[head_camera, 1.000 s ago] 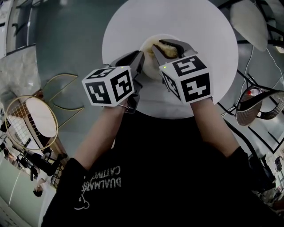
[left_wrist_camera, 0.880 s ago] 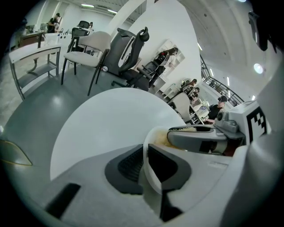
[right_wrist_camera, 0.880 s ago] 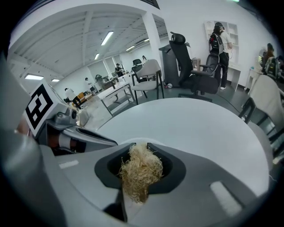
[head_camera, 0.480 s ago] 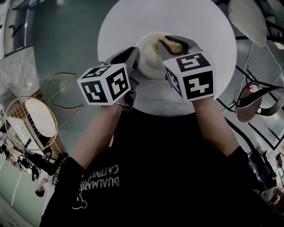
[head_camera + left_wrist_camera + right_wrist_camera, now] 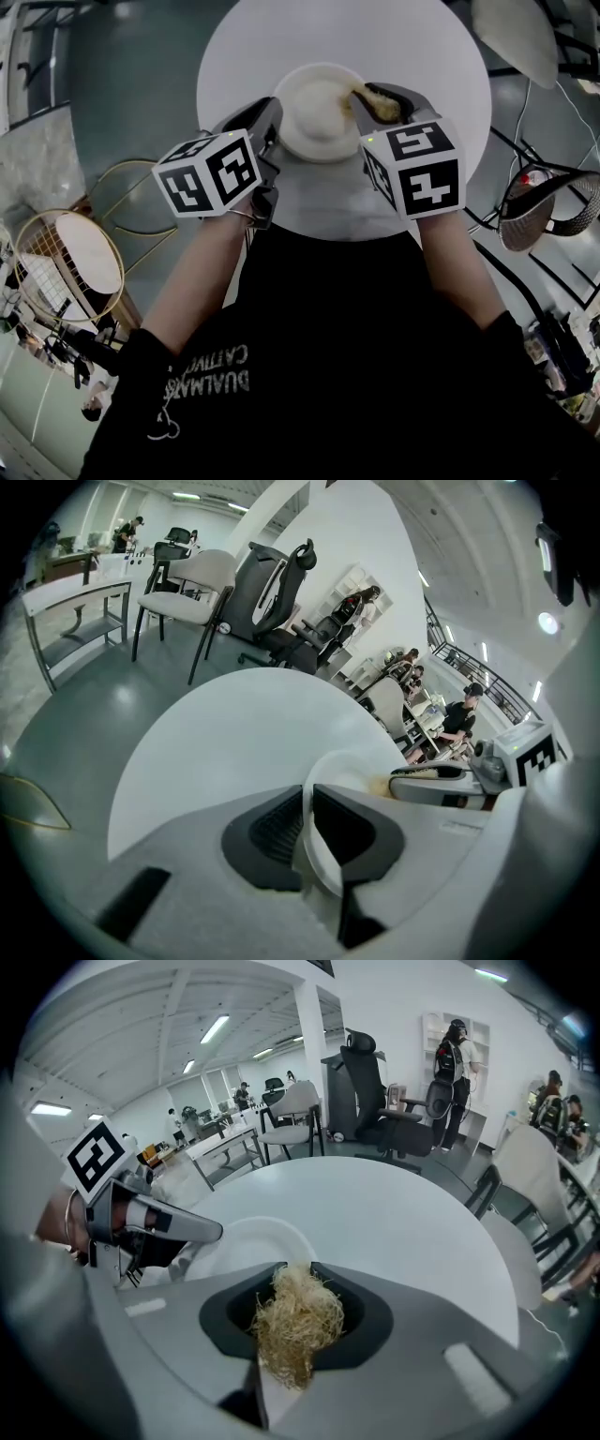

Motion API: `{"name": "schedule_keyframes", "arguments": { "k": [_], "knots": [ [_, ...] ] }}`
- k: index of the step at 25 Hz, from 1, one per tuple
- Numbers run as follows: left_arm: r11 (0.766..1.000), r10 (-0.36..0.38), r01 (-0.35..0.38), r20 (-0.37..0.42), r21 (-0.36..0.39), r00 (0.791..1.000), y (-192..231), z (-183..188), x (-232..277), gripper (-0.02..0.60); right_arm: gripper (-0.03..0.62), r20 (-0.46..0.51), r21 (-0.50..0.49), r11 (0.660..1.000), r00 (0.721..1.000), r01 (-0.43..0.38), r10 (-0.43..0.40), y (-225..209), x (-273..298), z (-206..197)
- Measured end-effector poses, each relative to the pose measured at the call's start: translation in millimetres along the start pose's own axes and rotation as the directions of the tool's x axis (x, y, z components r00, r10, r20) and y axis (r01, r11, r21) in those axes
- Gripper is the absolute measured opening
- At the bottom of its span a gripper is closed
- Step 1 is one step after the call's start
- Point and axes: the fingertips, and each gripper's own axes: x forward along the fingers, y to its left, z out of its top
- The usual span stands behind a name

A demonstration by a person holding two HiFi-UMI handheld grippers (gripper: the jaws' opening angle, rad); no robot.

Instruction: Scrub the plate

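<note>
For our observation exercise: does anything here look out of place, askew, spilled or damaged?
Nothing stands out. The white plate sits on the round white table, its rim clamped in the left gripper. The right gripper holds a straw-coloured fibre scrubber at the plate's right edge. No spill or damage shows.

Round white table [image 5: 427, 56] on grey floor [image 5: 141, 80], office chairs [image 5: 367, 1087] behind

The person wears a black short-sleeved T-shirt [image 5: 319, 356] with white lettering and a small white line drawing on the chest. The left gripper [image 5: 272, 117] and right gripper [image 5: 375, 98] have pale grey moulded bodies and black ribbed pads inside the jaws. Each carries a white cube [image 5: 208, 175] printed with black square markers.
</note>
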Motion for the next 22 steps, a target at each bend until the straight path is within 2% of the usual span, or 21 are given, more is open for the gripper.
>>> {"name": "schedule_keyframes", "arguments": {
  "k": [9,22],
  "knots": [
    [1.000,0.002,-0.002,0.006,0.007,1.000,-2.5,3.0,-1.7,0.038,0.083,-0.010,-0.007,1.000,1.000,0.018,-0.018,-3.2,-17.4,-12.4],
    [1.000,-0.008,0.008,-0.016,0.009,1.000,-5.3,0.4,-2.3,0.037,0.084,-0.018,0.047,0.997,0.998,0.067,-0.066,-17.4,-36.7,-30.2]
  ]
}}
